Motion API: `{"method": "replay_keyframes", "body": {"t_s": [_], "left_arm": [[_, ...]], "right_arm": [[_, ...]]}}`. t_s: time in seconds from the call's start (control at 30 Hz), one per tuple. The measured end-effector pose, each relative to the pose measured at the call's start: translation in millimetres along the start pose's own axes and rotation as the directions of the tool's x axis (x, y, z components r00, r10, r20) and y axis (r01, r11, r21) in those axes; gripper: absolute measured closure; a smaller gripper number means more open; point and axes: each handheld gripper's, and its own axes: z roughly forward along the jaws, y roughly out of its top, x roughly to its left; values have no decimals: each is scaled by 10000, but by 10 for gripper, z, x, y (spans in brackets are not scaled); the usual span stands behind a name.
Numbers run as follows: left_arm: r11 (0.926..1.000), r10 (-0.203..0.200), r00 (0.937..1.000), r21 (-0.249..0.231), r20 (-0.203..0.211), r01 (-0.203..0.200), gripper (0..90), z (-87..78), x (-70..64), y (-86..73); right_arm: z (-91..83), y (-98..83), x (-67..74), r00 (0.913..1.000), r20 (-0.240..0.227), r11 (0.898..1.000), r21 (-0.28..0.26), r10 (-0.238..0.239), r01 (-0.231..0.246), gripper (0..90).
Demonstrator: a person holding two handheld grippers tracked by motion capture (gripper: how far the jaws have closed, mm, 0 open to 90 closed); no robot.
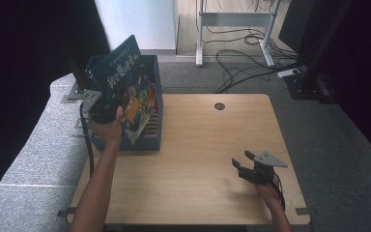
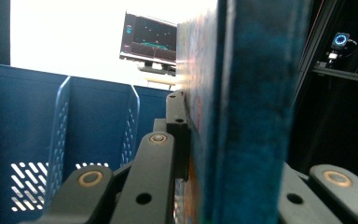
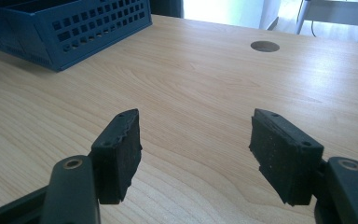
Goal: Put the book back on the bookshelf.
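Observation:
A blue picture book (image 1: pixel 125 87) with a colourful cover is held tilted over the blue slotted file rack (image 1: pixel 155 121) at the table's left. My left gripper (image 1: pixel 104 108) is shut on the book's lower left edge. In the left gripper view the book (image 2: pixel 247 116) stands edge-on between the black jaws, with the rack's dividers (image 2: pixel 65 135) behind. My right gripper (image 1: pixel 244 166) rests low over the wooden table near its front right, jaws apart. Its fingers (image 3: pixel 121 154) have nothing between them.
The wooden table (image 1: pixel 207 145) has a round cable hole (image 1: pixel 219 106) near its far edge. The rack's corner (image 3: pixel 65 32) appears far left in the right gripper view. Cables and a desk frame (image 1: pixel 232 29) lie on the floor beyond the table.

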Motion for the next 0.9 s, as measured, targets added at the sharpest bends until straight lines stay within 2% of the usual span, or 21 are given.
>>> {"method": "replay_keyframes", "body": {"t_s": [0.1, 0.33, 0.57, 0.9], "left_arm": [[9999, 121, 9999, 39, -34, -121, 826, 39, -14, -23], [9999, 123, 9999, 41, -113, -122, 826, 120, -9, -85], [9997, 214, 9990, -145, -400, -220, 826, 118, -24, -117], [9991, 374, 9981, -166, -485, -383, 826, 174, -57, -109]], "right_arm": [[1, -6, -3, 10000, -1, 10000, 49, -1, 1, 325], [5, -37, -12, 10000, 29, 9999, 100, 37, -37, 326], [14, -52, -16, 10000, 89, 9999, 148, 33, -34, 326], [11, -50, -6, 10000, 55, 9999, 111, 2, -3, 325]]}}
